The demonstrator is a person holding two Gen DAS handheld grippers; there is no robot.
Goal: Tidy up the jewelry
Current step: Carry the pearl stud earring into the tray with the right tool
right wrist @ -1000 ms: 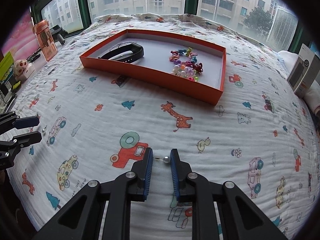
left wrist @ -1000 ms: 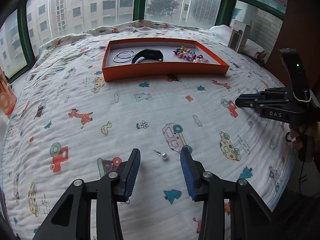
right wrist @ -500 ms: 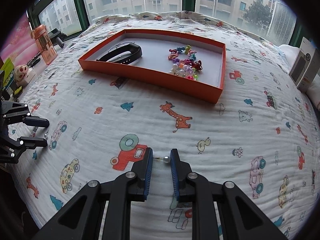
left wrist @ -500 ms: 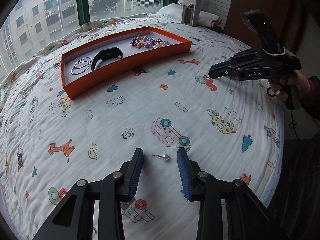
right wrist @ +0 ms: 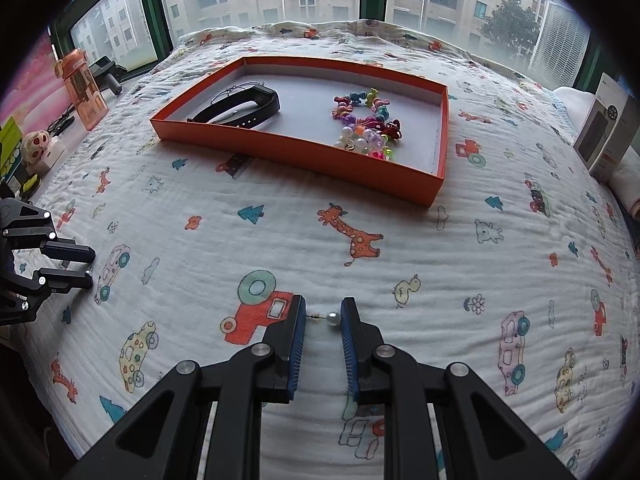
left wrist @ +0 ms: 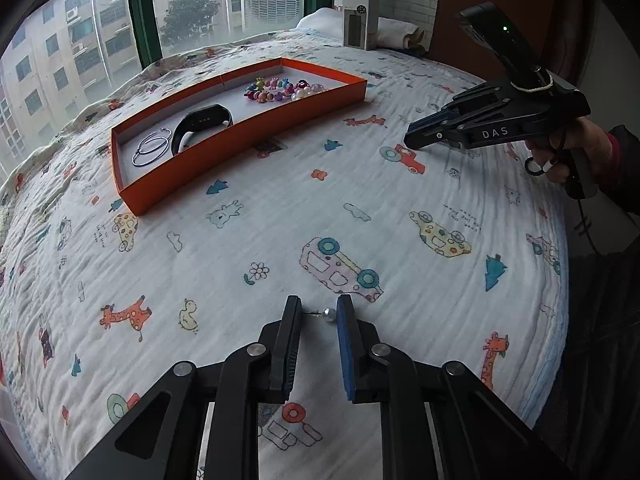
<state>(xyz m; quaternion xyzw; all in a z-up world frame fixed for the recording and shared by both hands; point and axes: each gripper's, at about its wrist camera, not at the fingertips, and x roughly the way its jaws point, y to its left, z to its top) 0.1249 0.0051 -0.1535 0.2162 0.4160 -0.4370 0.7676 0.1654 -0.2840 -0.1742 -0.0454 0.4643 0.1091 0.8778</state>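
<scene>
My left gripper [left wrist: 319, 312] is closing. A pearl stud earring [left wrist: 329, 314] lies crosswise between its pads at the printed bedspread [left wrist: 280, 208], pearl against the right pad and pin tip at the left one. In the same way, my right gripper [right wrist: 323, 316] is shut on a second pearl stud [right wrist: 333, 319]. The orange tray [left wrist: 240, 130] [right wrist: 300, 152] lies farther up the bed. It holds silver hoops [left wrist: 150, 148], a black band [left wrist: 202, 124] [right wrist: 240, 108] and coloured bead bracelets [left wrist: 280, 90] [right wrist: 368, 124]. Each wrist view shows the other gripper [left wrist: 412, 142] [right wrist: 90, 268] to the side.
A hand [left wrist: 576, 148] holds the right gripper's handle near the bed's right edge. By the pillow [left wrist: 400, 34] stands a grey box [left wrist: 358, 20] [right wrist: 608, 132]. An orange bottle [right wrist: 82, 84] and small items sit on the sill at the left. Windows run behind the bed.
The left jaws have narrowed from wide apart until they touch the pearl stud, and the left wrist has rolled, tilting its view. The right gripper and its stud have not moved.
</scene>
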